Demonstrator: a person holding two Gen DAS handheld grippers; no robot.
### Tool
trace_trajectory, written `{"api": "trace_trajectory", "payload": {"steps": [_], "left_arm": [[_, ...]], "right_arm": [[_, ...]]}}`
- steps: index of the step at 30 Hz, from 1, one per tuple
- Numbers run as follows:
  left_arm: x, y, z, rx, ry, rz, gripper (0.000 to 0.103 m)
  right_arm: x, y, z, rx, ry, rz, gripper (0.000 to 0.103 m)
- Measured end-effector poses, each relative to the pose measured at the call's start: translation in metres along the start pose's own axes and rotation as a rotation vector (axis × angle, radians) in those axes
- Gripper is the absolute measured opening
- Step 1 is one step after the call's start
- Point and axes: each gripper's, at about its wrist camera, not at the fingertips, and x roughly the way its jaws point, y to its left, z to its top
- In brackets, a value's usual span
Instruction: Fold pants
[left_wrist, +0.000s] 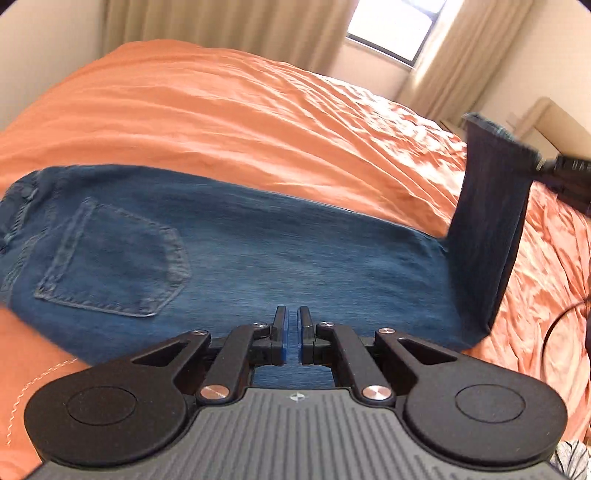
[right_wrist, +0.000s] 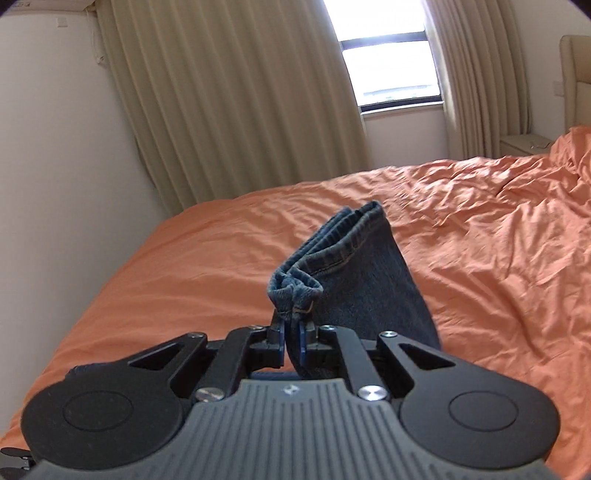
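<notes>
Blue jeans (left_wrist: 229, 251) lie across the orange bed cover (left_wrist: 229, 122), back pocket (left_wrist: 114, 258) up at the left in the left wrist view. My left gripper (left_wrist: 292, 321) hovers over the jeans' near edge, its jaws shut with only a thin slit and no cloth visibly pinched. At the right, the leg end (left_wrist: 487, 206) rises off the bed to my right gripper (left_wrist: 540, 164). In the right wrist view the right gripper (right_wrist: 291, 326) is shut on the bunched hem (right_wrist: 332, 258), held above the bed.
The orange bed cover (right_wrist: 461, 240) spreads wrinkled to the right and far side. Beige curtains (right_wrist: 229, 110) and a window (right_wrist: 388, 55) stand behind the bed. A headboard (right_wrist: 576, 81) and a bedside stand (right_wrist: 524, 142) sit at the far right. A dark cable (left_wrist: 561, 317) loops at the right edge.
</notes>
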Motion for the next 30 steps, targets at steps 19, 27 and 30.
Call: {"api": "trace_trajectory", "payload": {"steps": [19, 27, 30], "left_arm": [[0.042, 0.037, -0.014, -0.221, 0.027, -0.191, 0.051], [0.096, 0.025, 0.006, -0.297, 0.019, -0.221, 0.057], [0.123, 0.022, 0.016, -0.34, 0.021, -0.226, 0.057]], "right_arm": [[0.1, 0.006, -0.147, 0.067, 0.409, 0.206, 0.039], [0.059, -0.034, -0.122, 0.02, 0.249, 0.106, 0.057], [0.053, -0.064, -0.116, 0.058, 0.212, 0.052, 0.057]]}}
